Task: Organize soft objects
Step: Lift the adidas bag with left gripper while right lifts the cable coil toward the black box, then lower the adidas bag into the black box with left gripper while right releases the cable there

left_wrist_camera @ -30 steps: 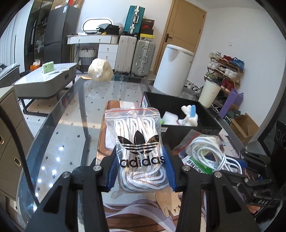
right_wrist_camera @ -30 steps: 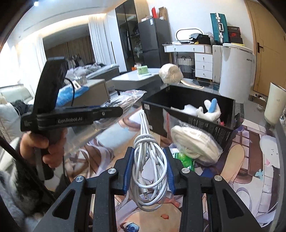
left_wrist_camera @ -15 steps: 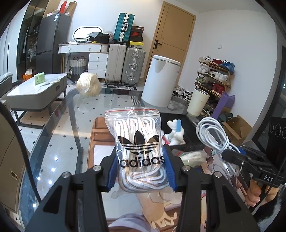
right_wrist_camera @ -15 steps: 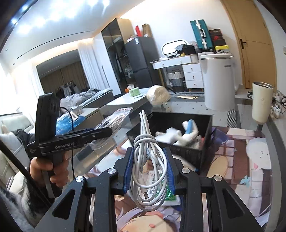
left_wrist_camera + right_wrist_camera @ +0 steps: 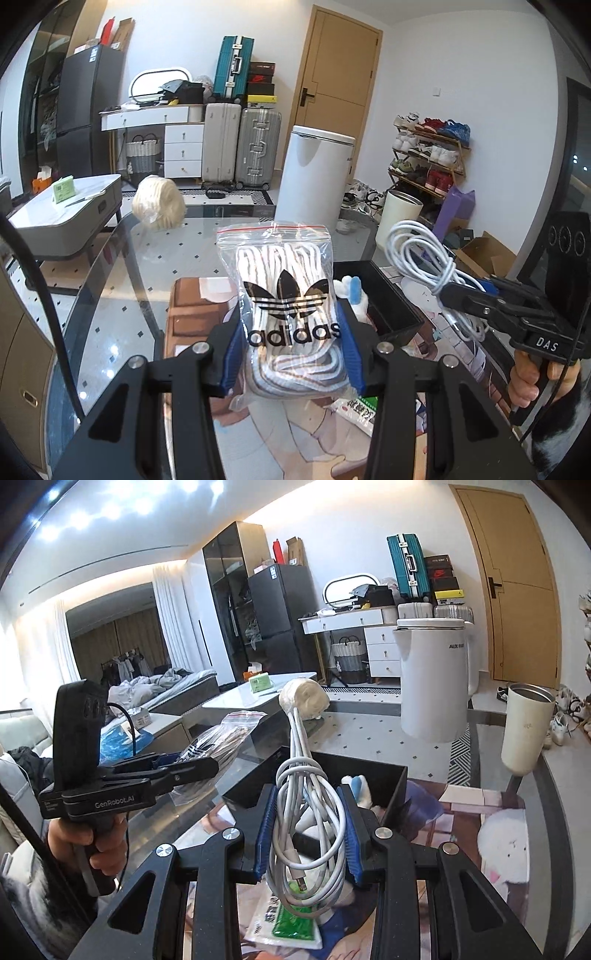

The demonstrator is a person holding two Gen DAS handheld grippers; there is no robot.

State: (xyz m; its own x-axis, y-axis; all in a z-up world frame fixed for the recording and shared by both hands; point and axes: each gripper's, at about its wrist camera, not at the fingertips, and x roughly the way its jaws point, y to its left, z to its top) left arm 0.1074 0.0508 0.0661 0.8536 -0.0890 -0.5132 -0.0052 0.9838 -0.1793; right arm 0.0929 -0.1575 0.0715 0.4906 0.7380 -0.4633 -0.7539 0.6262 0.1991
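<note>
My left gripper (image 5: 293,354) is shut on a clear zip bag of white laces with an adidas logo (image 5: 286,299), held up above the table. It also shows in the right wrist view (image 5: 218,746). My right gripper (image 5: 306,834) is shut on a coiled white cable (image 5: 306,812), held in the air; the cable also shows in the left wrist view (image 5: 421,254). A black bin (image 5: 391,299) stands on the table below and ahead of both grippers, with a white and blue plush toy (image 5: 352,291) inside it.
A cream yarn ball (image 5: 159,203) lies at the glass table's far end. A green and white packet (image 5: 288,928) lies on the printed mat (image 5: 461,823) under the right gripper. A white cup (image 5: 524,727) stands at the right edge.
Both grippers have risen with their loads. The cable has come up level with the bag, and the black bin now sits lower and closer under them.
</note>
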